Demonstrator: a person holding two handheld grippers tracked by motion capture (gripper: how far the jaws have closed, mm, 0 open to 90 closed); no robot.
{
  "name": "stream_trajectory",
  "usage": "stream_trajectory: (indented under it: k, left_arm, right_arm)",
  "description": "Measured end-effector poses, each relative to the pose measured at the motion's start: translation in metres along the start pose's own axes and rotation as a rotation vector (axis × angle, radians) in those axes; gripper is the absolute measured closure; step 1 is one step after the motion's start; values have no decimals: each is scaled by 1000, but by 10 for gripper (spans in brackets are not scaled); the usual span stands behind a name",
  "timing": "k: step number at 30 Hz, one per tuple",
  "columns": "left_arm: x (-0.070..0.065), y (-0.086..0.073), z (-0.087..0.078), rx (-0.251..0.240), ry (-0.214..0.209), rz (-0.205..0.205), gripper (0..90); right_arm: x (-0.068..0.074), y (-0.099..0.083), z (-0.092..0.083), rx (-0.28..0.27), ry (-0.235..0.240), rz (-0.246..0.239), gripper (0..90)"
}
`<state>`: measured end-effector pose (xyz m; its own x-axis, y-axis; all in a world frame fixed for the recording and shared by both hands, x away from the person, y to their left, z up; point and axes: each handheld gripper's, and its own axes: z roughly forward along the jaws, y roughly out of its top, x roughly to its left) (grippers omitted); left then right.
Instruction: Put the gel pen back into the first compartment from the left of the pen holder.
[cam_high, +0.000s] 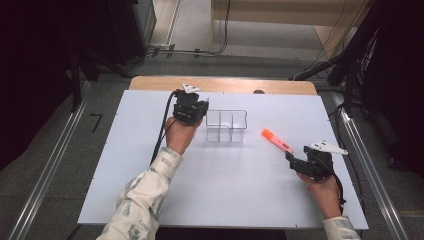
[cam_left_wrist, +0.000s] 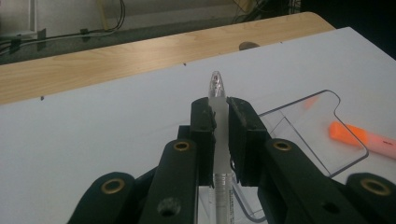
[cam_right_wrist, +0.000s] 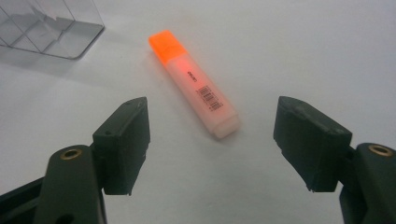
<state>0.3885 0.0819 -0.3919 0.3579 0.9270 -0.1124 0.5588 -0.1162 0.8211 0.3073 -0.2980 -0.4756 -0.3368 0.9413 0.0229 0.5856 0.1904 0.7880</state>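
Right now your left gripper (cam_left_wrist: 220, 116) has its jaws clamped on a clear pen (cam_left_wrist: 217, 91), whose rounded tip sticks up past the pads while the barrel runs down between them. In the high view that gripper (cam_high: 190, 107) sits just left of the clear divided organizer (cam_high: 226, 125) on the white table (cam_high: 125, 175), so the pen looks ready to go into one of its compartments.

Your right gripper (cam_right_wrist: 212, 140) hangs with jaws spread wide and empty, the orange highlighter (cam_right_wrist: 194, 84) lying flat on the table just ahead of them, near the organizer's right side.

Watch the pen first: the grip is on a thin, smooth barrel, so a tilt of your wrist could let it slide or pivot before it clears the organizer's wall. The organizer is probably light, and a nudge from the jaws could shove it. With the highlighter, closing off-centre may squirt it sideways, since it lies at an angle across the opening.
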Motion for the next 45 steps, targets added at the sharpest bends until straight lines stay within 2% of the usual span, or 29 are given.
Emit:
stream_trajectory:
  k: [18, 38, 45]
  left_arm:
    - [-10, 16, 17, 1, -13, -10, 807]
    - [-17, 34, 28, -1, -33, -13, 806]
    - [-21, 41, 34, 4, -33, -1, 806]
  right_arm:
    - [-3, 0, 0, 1, 4, 10, 257]
    - [-4, -1, 0, 6, 6, 5, 257]
    - [-4, -1, 0, 5, 8, 0, 256]
